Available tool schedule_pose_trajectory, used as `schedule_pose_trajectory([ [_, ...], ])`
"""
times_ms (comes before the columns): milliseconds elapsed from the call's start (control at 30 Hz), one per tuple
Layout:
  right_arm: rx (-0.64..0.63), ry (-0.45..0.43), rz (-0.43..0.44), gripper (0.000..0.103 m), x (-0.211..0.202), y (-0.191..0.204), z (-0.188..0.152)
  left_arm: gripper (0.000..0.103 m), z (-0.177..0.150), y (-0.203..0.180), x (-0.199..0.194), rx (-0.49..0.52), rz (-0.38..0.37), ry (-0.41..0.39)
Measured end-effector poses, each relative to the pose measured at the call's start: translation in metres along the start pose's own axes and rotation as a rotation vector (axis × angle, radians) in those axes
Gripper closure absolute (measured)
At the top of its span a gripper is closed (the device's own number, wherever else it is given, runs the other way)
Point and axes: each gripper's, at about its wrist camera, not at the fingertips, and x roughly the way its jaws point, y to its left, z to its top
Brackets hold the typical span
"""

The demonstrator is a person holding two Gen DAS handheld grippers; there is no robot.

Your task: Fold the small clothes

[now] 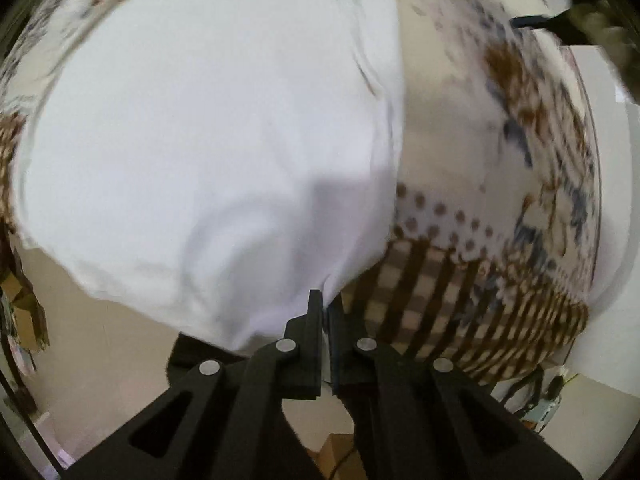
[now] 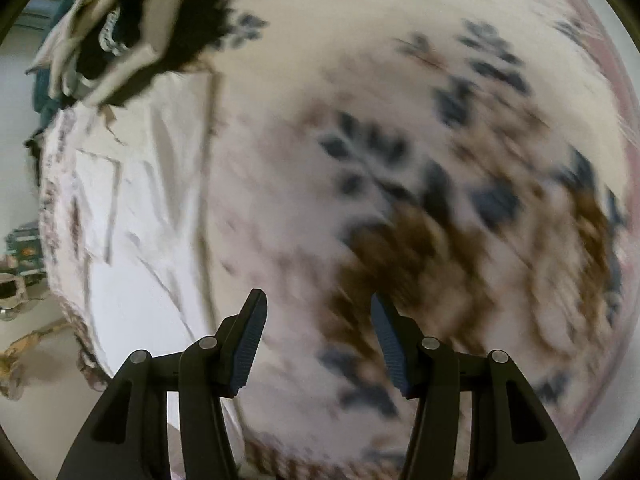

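Note:
A white garment (image 1: 208, 152) lies spread over a patterned tablecloth (image 1: 500, 184) and fills most of the left wrist view. My left gripper (image 1: 325, 300) is shut on the garment's near edge, with a corner of cloth pinched between the fingers. My right gripper (image 2: 318, 308) is open and empty, held above the flowered tablecloth (image 2: 400, 184). The white garment (image 2: 132, 240) shows at the left of the right wrist view, apart from the right gripper. The right gripper (image 1: 532, 0) also shows at the top right of the left wrist view.
A heap of dark and light clothes (image 2: 120, 28) lies at the far left of the table. The table's edge (image 1: 520, 360) curves close below the left gripper, with floor and cardboard boxes (image 1: 24, 304) beyond. Both views are motion-blurred.

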Motion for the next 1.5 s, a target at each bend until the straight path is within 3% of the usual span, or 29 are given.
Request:
schedule_pose_trajectory([
  [100, 0.011, 0.002, 0.078, 0.047, 0.022, 0.021, 0.039, 0.102, -0.007, 0.018, -0.018, -0.031, -0.004, -0.024],
  [367, 0.002, 0.014, 0.162, 0.047, 0.069, 0.079, 0.119, 0.102, -0.006, 0.051, -0.038, -0.099, -0.02, -0.081],
  [433, 0.011, 0.03, 0.172, 0.056, 0.083, 0.09, 0.129, 0.103, -0.003, 0.058, -0.04, -0.115, -0.03, -0.094],
  [500, 0.01, 0.039, 0.108, 0.095, 0.095, 0.103, 0.13, 0.103, -0.002, 0.067, -0.045, -0.126, -0.036, -0.105],
  [533, 0.004, 0.026, 0.087, 0.098, 0.094, 0.108, 0.128, 0.103, -0.001, 0.073, -0.049, -0.134, -0.043, -0.11],
  [767, -0.084, -0.089, 0.014, 0.099, 0.038, 0.176, 0.111, 0.103, 0.008, 0.136, -0.094, -0.21, -0.091, -0.166],
  [900, -0.175, -0.13, -0.043, 0.1, 0.006, 0.24, 0.11, 0.103, 0.02, 0.195, -0.11, -0.283, -0.094, -0.204],
  [1033, -0.289, -0.149, -0.101, 0.1, 0.004, 0.331, 0.113, 0.103, 0.032, 0.256, -0.109, -0.357, -0.095, -0.228],
  [1267, -0.434, -0.158, -0.251, 0.1, 0.076, 0.475, 0.117, 0.103, 0.052, 0.352, -0.081, -0.439, -0.079, -0.218],
  [1400, -0.465, -0.119, -0.359, 0.1, 0.137, 0.521, 0.12, 0.103, 0.058, 0.385, -0.052, -0.466, -0.101, -0.165],
  [1500, -0.458, -0.093, -0.401, 0.1, 0.172, 0.531, 0.122, 0.101, 0.061, 0.402, -0.027, -0.478, -0.144, -0.099],
])
